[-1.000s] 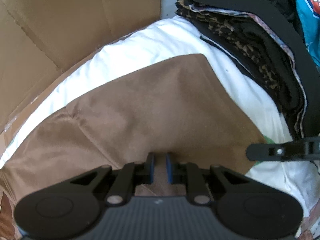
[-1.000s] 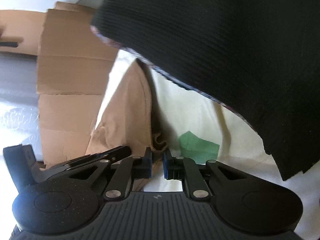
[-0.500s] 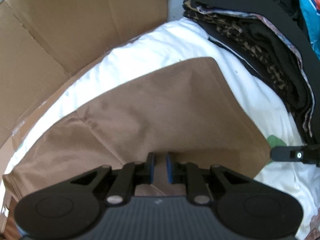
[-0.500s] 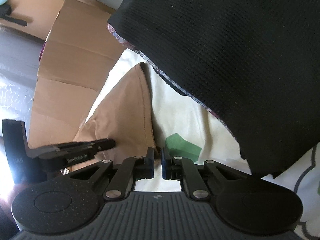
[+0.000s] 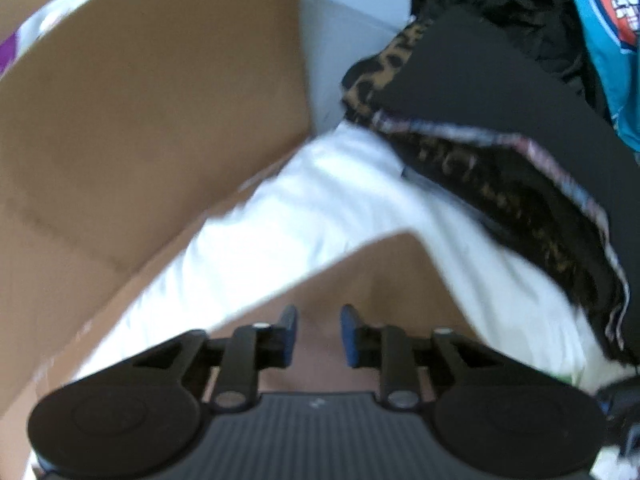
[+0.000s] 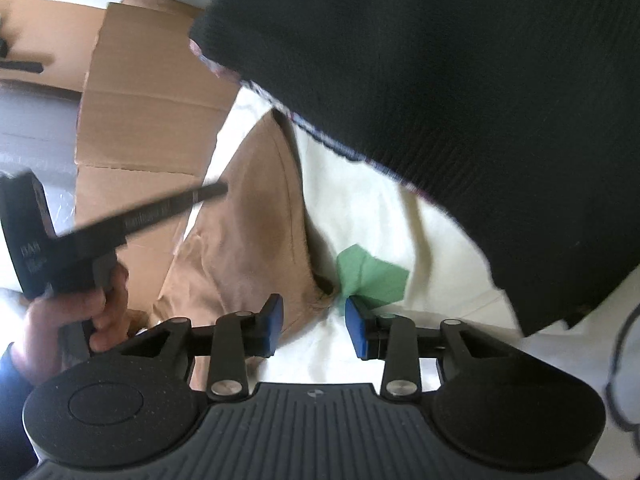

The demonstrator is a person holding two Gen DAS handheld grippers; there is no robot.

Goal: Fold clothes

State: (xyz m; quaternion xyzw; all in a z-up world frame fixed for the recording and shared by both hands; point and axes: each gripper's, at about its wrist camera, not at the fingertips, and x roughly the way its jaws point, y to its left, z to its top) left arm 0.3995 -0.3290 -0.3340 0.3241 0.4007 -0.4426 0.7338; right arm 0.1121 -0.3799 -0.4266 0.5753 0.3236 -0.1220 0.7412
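Left gripper: jaws opening, blue pads apart, nothing pinched; flat tan folded cloth garment visible through the gap and running on toward 12 o'clock, its pointed corner at about 1 o'clock

Right gripper: jaws opening, pads clear of the fabric; near hemmed corner of the same tan garment just beyond the left-side pad, at about 11 o'clock, beside a green patch on the cream sheet at 1 o'clock

Long axis of the garment in the right wrist view: from the near corner at 6 o'clock up toward its far tip at 12 o'clock, alongside the flattened brown cardboard at 10 o'clock

Stack of dark folded clothes with a leopard-print layer: at 2 o'clock from the left gripper, resting on the white sheet, apart from the tan garment

Judged state: tan garment released and lying flat. For the next fold or a transfer to the stack, right gripper nearer the hemmed corner, left gripper nearer the broad middle; person's hand with the left tool at 8 o'clock in the right wrist view
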